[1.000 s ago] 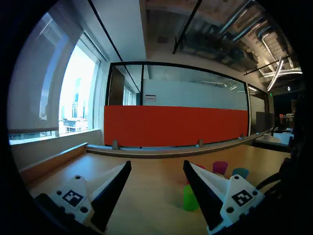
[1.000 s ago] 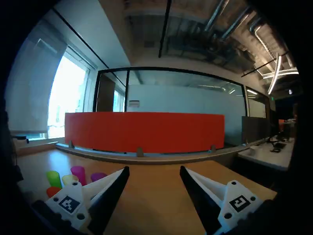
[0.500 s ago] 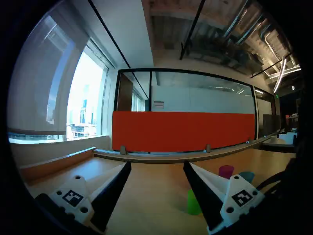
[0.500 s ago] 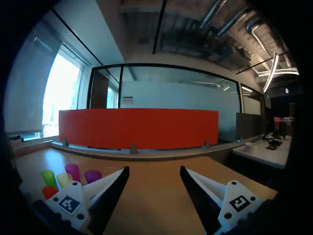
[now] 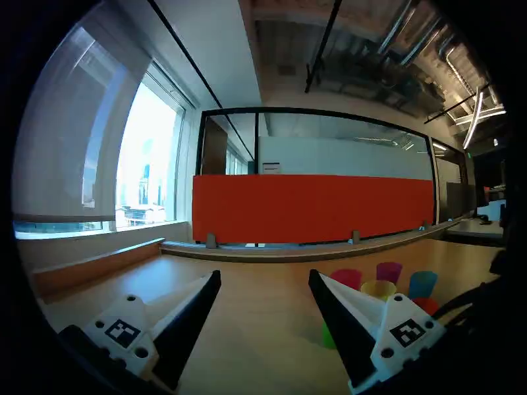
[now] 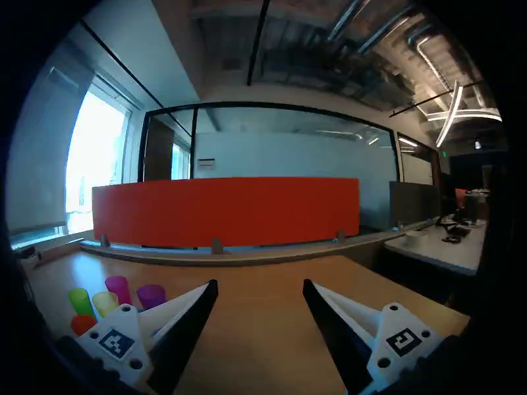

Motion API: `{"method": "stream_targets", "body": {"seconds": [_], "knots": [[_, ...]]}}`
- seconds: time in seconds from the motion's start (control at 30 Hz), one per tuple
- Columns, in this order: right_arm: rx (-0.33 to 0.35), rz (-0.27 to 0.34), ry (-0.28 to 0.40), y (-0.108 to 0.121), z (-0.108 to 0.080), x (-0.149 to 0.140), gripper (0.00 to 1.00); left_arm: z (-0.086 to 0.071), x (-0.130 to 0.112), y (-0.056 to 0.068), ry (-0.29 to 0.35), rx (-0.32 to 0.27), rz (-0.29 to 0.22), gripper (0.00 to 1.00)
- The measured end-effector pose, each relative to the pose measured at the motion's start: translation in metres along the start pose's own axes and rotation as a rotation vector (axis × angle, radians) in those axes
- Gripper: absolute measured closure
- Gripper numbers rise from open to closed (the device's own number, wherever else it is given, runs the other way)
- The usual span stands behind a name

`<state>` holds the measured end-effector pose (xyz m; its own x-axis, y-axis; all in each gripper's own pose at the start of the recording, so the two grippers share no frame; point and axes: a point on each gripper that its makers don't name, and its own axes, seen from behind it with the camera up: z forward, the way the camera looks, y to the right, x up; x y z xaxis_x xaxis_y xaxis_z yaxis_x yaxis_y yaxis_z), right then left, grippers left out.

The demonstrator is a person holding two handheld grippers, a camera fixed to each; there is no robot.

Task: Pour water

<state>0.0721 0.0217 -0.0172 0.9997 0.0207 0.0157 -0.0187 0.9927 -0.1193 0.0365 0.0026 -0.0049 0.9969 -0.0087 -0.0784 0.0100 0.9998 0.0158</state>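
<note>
Several coloured plastic cups stand in a cluster on the wooden table [image 5: 263,316]. In the left gripper view a pink cup [image 5: 347,277], a purple cup [image 5: 388,270], a yellow cup [image 5: 377,288], a blue cup [image 5: 422,283] and a green cup [image 5: 327,337] sit behind the right finger of my left gripper [image 5: 265,289], which is open and holds nothing. In the right gripper view a green cup [image 6: 81,301], a yellow cup [image 6: 105,303], a magenta cup [image 6: 119,288], a purple cup [image 6: 151,295] and an orange cup [image 6: 83,323] stand at the lower left, beside my open right gripper [image 6: 259,289].
An orange divider panel [image 5: 313,208] runs along the table's far edge, with glass walls behind it. Bright windows [image 5: 141,174] and a wooden ledge line the left side. Another desk with office items [image 6: 438,245] stands to the right of the table.
Both views have shifted slightly. In the left gripper view more cups have come into sight at the right finger. In the right gripper view the cups have drifted a little left and down.
</note>
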Motion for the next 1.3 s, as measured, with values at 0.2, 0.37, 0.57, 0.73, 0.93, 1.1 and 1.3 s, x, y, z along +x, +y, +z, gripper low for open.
{"method": "stream_targets", "body": {"seconds": [0.2, 0.37, 0.57, 0.73, 0.93, 1.1, 1.3], "knots": [[-0.002, -0.002, -0.003, 0.0, 0.001, 0.0, 0.0, -0.001, -0.011, -0.005, -0.016, 0.003, 0.012, 0.01], [-0.005, -0.007, -0.006, -0.001, 0.002, -0.002, 0.0, 0.0, -0.019, -0.009, -0.029, 0.007, 0.007, 0.01], [0.0, -0.01, -0.006, -0.005, 0.003, -0.002, 0.0, 0.001, -0.027, -0.01, -0.043, 0.007, 0.003, 0.01], [0.002, -0.013, -0.006, -0.005, 0.003, -0.001, 0.0, 0.001, -0.03, -0.01, -0.05, 0.007, 0.004, 0.01], [0.0, -0.017, -0.005, -0.004, 0.001, -0.001, 0.0, 0.002, -0.033, -0.008, -0.069, 0.001, 0.007, 0.01], [0.002, -0.016, -0.003, -0.004, -0.001, 0.002, 0.0, 0.003, -0.037, -0.008, -0.076, 0.002, 0.009, 0.01], [0.014, -0.008, 0.003, -0.005, -0.003, 0.002, 0.0, 0.003, -0.037, -0.007, -0.078, 0.003, 0.009, 0.01]]}}
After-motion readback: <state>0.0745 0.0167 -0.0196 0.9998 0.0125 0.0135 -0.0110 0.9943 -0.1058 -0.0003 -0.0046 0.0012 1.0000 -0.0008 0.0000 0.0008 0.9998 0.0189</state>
